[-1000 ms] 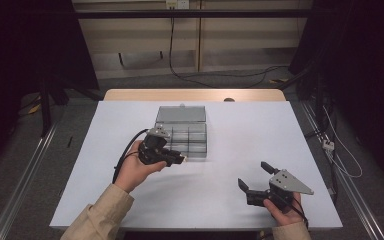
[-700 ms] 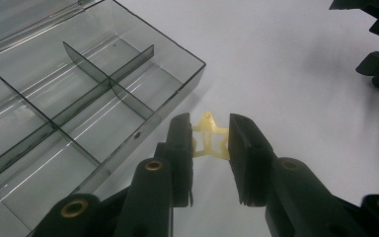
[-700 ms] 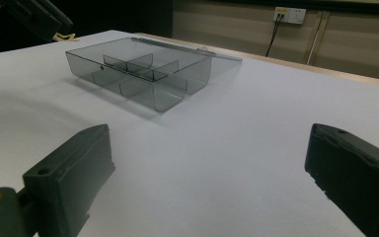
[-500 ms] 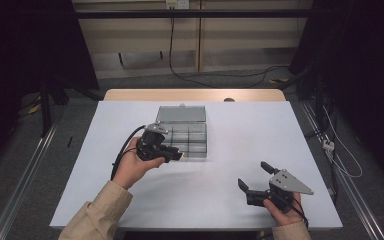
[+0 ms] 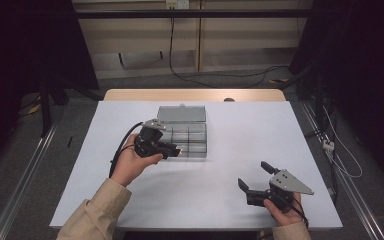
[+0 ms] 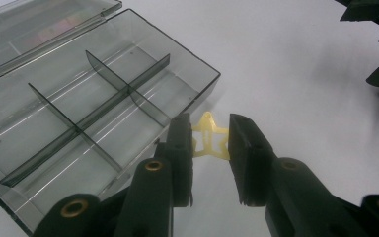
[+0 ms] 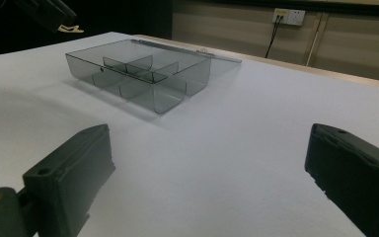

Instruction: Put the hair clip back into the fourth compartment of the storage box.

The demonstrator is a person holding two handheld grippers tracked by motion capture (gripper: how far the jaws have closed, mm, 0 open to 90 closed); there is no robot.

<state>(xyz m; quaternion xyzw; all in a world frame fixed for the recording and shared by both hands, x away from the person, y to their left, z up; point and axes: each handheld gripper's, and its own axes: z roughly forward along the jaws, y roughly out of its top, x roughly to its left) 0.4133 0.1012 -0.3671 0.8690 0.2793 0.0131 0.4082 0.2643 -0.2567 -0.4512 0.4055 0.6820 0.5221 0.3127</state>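
Right gripper (image 5: 254,178) is resting nearest the person, low over the white table (image 5: 220,200), its jaws standing spread with nothing between them. Left gripper (image 6: 208,143) is pinching a small pale yellow plastic piece (image 6: 208,139) between its pads, holding it just beside the near corner of the clear compartment box (image 6: 94,103). Beyond the left gripper's tips, the box is sitting open, its lid (image 5: 181,114) lying flat at the far side.

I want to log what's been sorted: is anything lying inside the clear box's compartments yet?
No: the clear box has bare compartments, and the yellow star piece sits clamped in the left gripper.
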